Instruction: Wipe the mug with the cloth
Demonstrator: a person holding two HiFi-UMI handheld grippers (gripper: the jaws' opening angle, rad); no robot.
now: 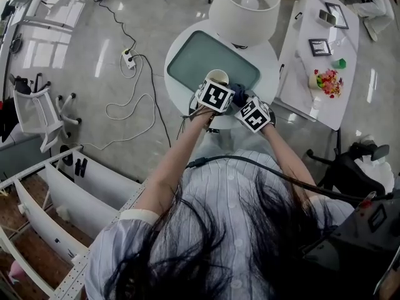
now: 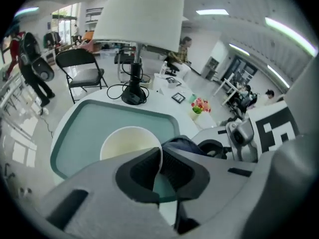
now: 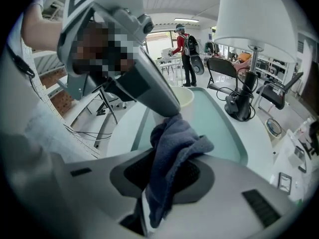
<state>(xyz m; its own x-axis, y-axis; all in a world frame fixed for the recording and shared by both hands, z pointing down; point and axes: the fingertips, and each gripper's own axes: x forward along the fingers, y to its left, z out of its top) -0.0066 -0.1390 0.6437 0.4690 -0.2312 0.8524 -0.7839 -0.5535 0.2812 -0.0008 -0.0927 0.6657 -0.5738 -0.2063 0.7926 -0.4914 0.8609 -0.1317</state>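
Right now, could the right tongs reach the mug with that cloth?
Probably yes. The right tongs grip the cloth, which sits close beside the mug with nothing between them. The left tongs pinch the mug's rim, so that patch of rim is covered and looks hard to wipe.

Long dark hair point(image 1: 206, 261) over a pale striped, buttoned, short-sleeved shirt point(image 1: 240, 189); a black cable point(image 1: 275, 173) crosses it. Left tongs point(image 2: 160, 159) and right tongs point(image 3: 167, 176): grey shells, dark ribbed pads point(image 2: 139, 172), black-and-white marker cubes point(image 1: 214, 96).

Round white table with a green glass inset point(image 1: 270, 60) on glossy grey tile floor point(image 1: 119, 17). White drum-shaded lamp point(image 1: 245, 8) stands on it, white power strip point(image 1: 128, 58) lies left of it, long white desk point(image 1: 301, 61) stands right.
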